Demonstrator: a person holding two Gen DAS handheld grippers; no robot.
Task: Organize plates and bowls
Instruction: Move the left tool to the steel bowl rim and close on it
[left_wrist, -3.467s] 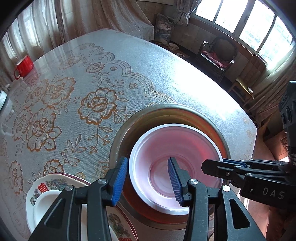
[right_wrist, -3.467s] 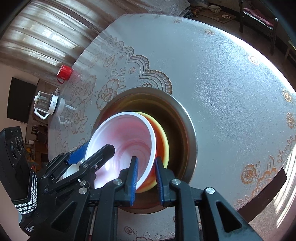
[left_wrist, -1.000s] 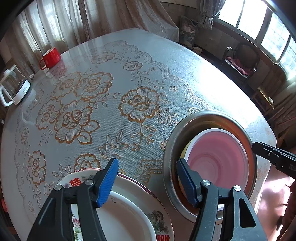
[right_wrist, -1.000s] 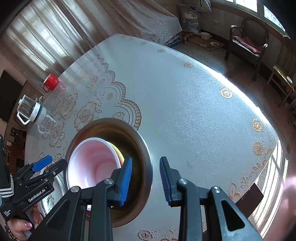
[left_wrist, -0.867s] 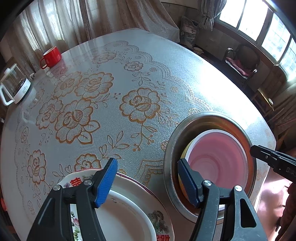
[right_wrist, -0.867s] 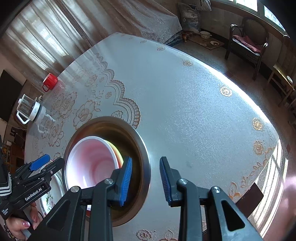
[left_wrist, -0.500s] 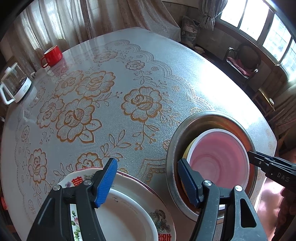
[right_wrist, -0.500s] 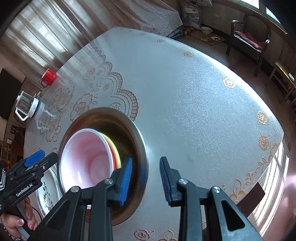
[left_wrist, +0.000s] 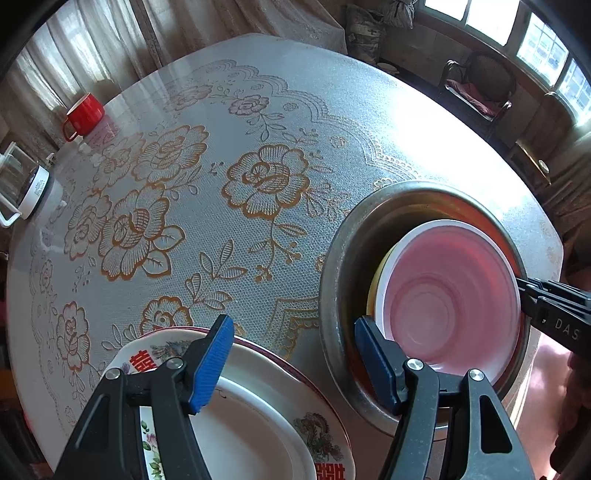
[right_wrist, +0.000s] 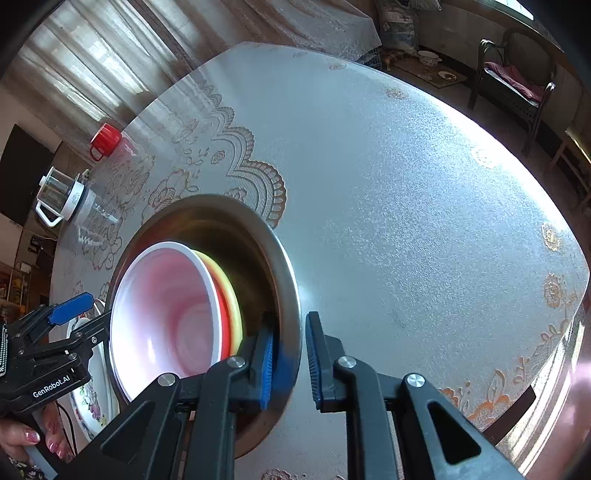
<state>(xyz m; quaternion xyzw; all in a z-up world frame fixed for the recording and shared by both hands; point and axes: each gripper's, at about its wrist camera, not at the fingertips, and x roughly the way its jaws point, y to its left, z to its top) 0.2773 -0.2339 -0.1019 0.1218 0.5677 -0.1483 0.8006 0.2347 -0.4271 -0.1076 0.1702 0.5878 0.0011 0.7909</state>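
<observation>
A steel basin (left_wrist: 332, 258) (right_wrist: 291, 295) sits near the table's front right edge. In it lies a white bowl with a pink inside (left_wrist: 443, 295) (right_wrist: 166, 314), nested on red and yellow bowls (right_wrist: 233, 302). My right gripper (right_wrist: 290, 328) straddles the basin's near rim, one finger inside and one outside. Its jaws are closing, and a sliver of gap still shows at the outer pad. A white plate (left_wrist: 251, 424) lies on a flowered plate (left_wrist: 325, 435) to the left of the basin. My left gripper (left_wrist: 291, 328) hangs open above the plates and the basin's edge, holding nothing.
A red mug (left_wrist: 85, 114) and a glass jug (left_wrist: 18, 184) stand at the far left of the round table with its flowered cloth (left_wrist: 266, 177). Chairs (left_wrist: 476, 88) stand beyond the table by the windows. A hand (right_wrist: 29, 439) holds the left gripper.
My right gripper has sunk onto the basin's rim and its jaws have narrowed around it. The left gripper has barely moved and stays open.
</observation>
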